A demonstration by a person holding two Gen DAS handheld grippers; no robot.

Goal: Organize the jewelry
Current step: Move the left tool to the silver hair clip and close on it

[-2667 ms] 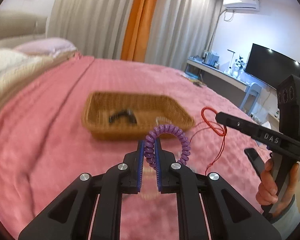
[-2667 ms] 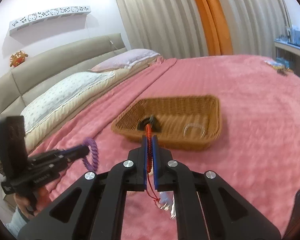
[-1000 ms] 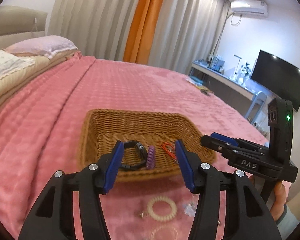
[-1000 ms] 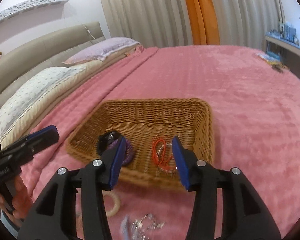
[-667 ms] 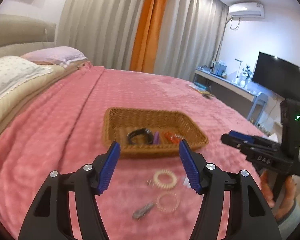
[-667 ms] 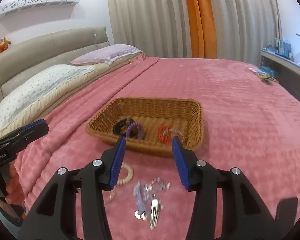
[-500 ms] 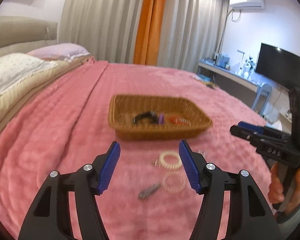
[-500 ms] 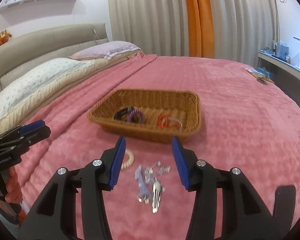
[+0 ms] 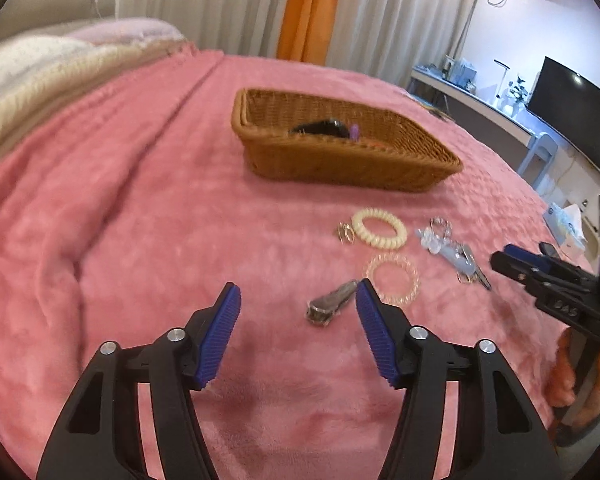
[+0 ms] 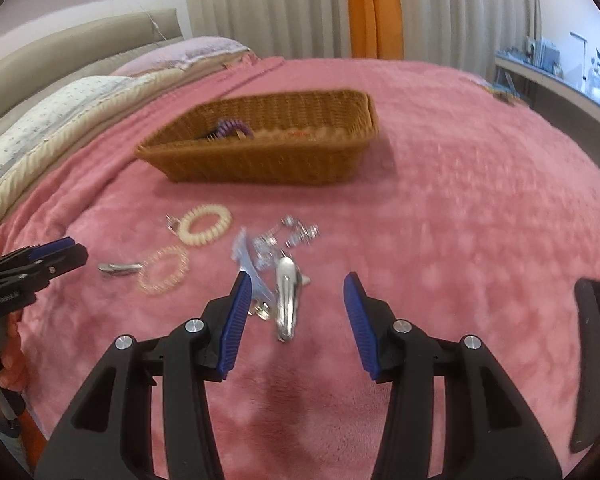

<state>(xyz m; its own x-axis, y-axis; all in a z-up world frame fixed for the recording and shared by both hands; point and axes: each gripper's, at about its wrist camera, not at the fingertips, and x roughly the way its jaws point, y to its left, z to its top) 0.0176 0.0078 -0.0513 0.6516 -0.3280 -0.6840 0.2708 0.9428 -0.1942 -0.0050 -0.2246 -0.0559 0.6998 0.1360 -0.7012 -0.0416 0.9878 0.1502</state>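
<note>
A wicker basket [image 9: 342,162] [image 10: 260,160] on the pink bed holds a black band, a purple coil tie [image 10: 231,128] and a red cord. Loose on the bed lie a cream coil tie [image 9: 379,227] [image 10: 205,224], a clear coil bracelet [image 9: 393,278] [image 10: 163,269], a dark metal clip [image 9: 331,302] [image 10: 118,268], a silver clip [image 10: 287,298] and a blue and crystal pile [image 9: 448,250] [image 10: 268,246]. My left gripper [image 9: 298,300] is open just before the dark clip. My right gripper [image 10: 297,284] is open, with the silver clip between its fingers.
The pink blanket [image 9: 140,220] covers the bed. Pillows [image 10: 60,108] lie at the left. A desk with a TV [image 9: 576,108] stands at the far right. The right gripper also shows in the left wrist view [image 9: 540,276], the left one in the right wrist view [image 10: 40,264].
Both grippers let go of the purple coil tie and red cord into the basket. They then drew back and dropped low toward the loose pieces on the bed.
</note>
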